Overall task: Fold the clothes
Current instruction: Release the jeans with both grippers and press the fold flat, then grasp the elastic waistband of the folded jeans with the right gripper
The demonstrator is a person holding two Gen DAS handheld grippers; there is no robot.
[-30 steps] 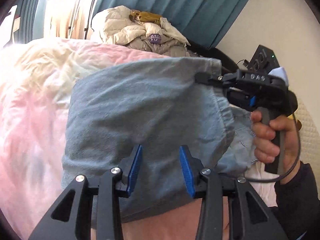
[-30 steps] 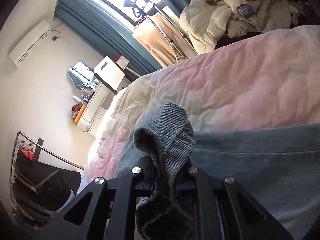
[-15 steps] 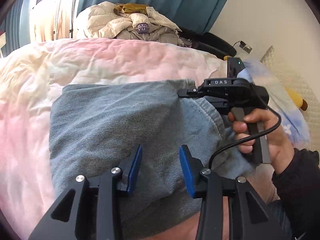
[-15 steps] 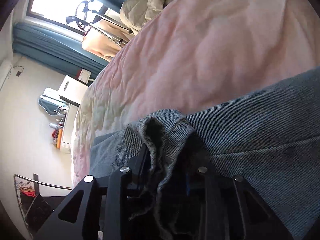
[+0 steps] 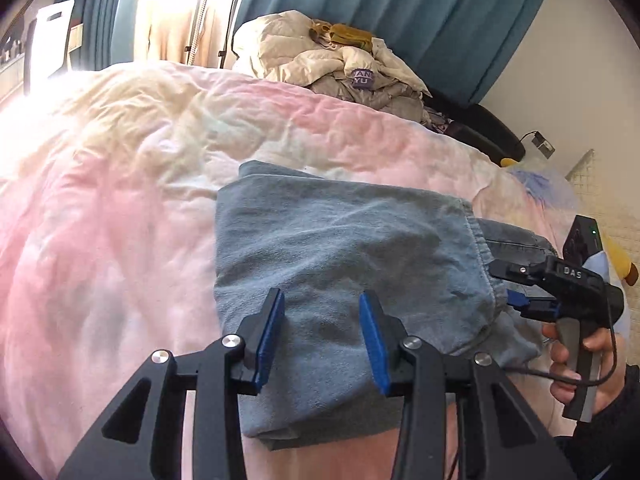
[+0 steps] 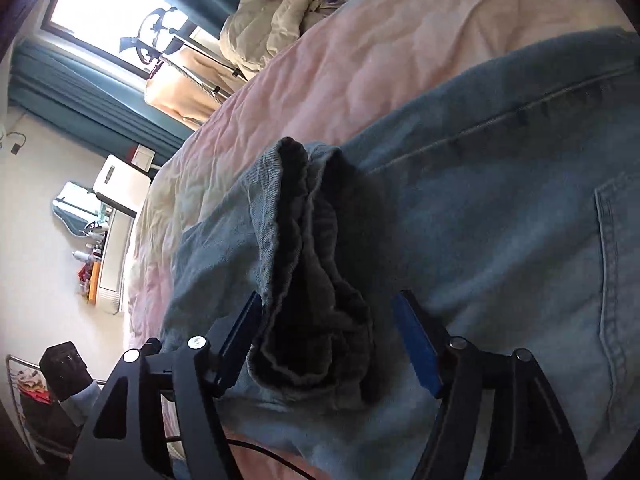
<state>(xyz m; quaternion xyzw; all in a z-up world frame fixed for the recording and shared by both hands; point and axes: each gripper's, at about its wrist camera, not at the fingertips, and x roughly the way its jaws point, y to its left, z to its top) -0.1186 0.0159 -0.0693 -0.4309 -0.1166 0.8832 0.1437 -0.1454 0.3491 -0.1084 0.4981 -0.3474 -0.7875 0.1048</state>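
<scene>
Lying folded on the pink bed cover [image 5: 120, 240], the blue jeans [image 5: 352, 248] now rest flat, where a second ago their upper layer was lifted toward the left wrist camera and stretched between the two tools. The right gripper [image 6: 332, 340] has just been opening: one second back its fingers [image 6: 416, 344] were clamped on a bunched hem, and now they stand well apart. The bunched fold of denim [image 6: 312, 280] still sits between them, leaning against the left-hand pad while the other pad is clear of it, so nothing is pinched. In the left wrist view this tool and the hand [image 5: 588, 360] holding it have dropped from the upper right to the lower right, at the jeans' gathered edge. The left gripper [image 5: 322, 336] hovers over the near part of the jeans with its fingers [image 5: 272, 332] about half spread, the same gap as before, and gripping nothing. A pile of pale clothes [image 5: 332, 64] sits beyond the far side of the bed, before teal curtains [image 5: 440, 20].
</scene>
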